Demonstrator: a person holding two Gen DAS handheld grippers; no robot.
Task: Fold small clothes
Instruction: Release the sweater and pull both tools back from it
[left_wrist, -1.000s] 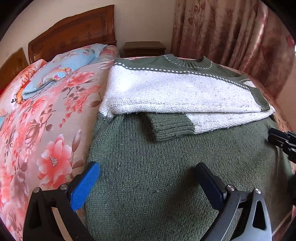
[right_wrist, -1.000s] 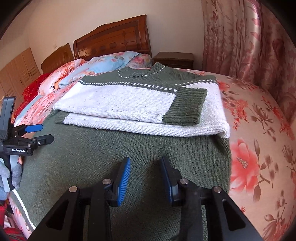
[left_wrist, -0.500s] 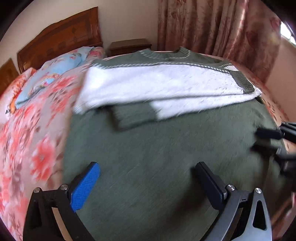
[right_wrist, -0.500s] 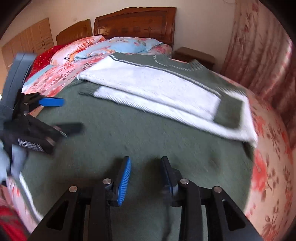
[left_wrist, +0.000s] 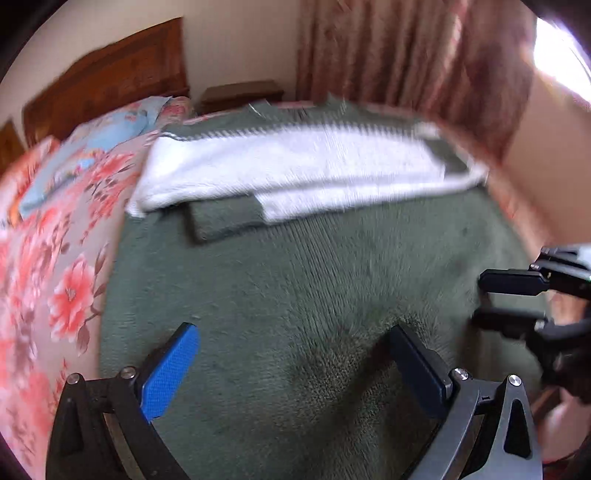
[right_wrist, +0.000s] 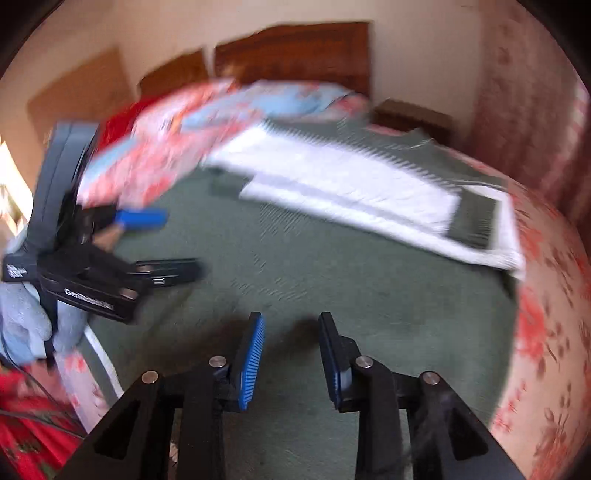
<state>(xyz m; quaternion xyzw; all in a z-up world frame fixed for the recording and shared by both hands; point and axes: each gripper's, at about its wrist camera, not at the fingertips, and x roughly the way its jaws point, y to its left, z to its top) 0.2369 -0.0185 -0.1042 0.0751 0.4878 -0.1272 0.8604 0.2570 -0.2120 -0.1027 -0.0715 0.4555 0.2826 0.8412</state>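
Observation:
A green and white knitted sweater (left_wrist: 295, 280) lies flat on the bed, its white sleeves (left_wrist: 295, 173) folded across the chest. It also shows in the right wrist view (right_wrist: 332, 258). My left gripper (left_wrist: 291, 343) is open wide and empty, low over the green lower body near the hem. My right gripper (right_wrist: 291, 325) is open with a narrower gap, empty, over the same green part. Each gripper shows in the other's view, the right one at the right edge (left_wrist: 491, 299), the left one at the left (right_wrist: 177, 243). Both views are blurred.
The bed has a floral pink cover (left_wrist: 55, 295) and pillows (left_wrist: 103, 133) by the wooden headboard (left_wrist: 107, 74). A nightstand (left_wrist: 240, 94) and pink curtains (left_wrist: 406, 55) stand behind. A gloved hand (right_wrist: 26, 321) holds the left gripper.
Both grippers have swung toward each other over the green lower part of the sweater. The sweater has not moved. Both stay open.

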